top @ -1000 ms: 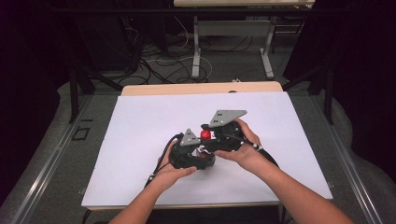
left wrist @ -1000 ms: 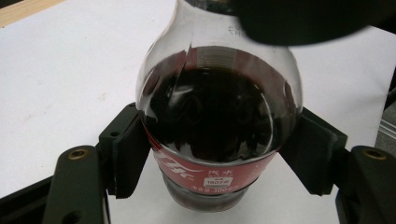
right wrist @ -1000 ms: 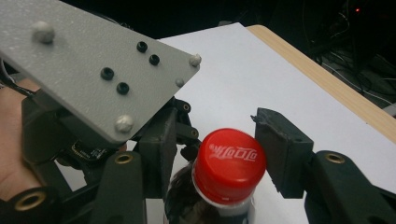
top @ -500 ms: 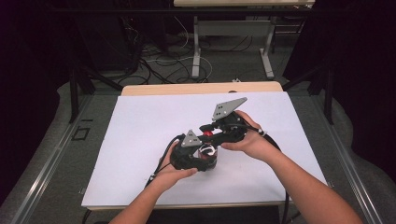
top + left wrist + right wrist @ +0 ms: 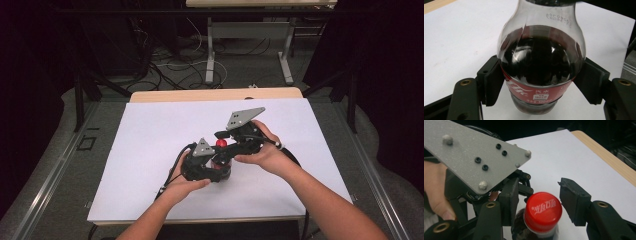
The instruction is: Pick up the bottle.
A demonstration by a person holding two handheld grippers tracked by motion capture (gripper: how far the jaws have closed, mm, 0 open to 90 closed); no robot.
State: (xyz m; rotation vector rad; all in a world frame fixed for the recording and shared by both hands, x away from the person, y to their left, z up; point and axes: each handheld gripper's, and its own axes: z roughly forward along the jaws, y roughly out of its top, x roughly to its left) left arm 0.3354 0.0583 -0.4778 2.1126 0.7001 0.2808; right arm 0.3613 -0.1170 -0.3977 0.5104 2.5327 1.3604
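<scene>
Currently: cola bottle upright on the white sheet, mid-table. Left gripper clamped on the bottle's belly. Right gripper just reopened, jaws flanking the red cap, not pressing. Cap still seated; unscrewing remains.

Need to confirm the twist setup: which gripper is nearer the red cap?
Right. The right gripper has its jaws either side of the red cap; the left gripper clamps the bottle lower down, around its body.
</scene>
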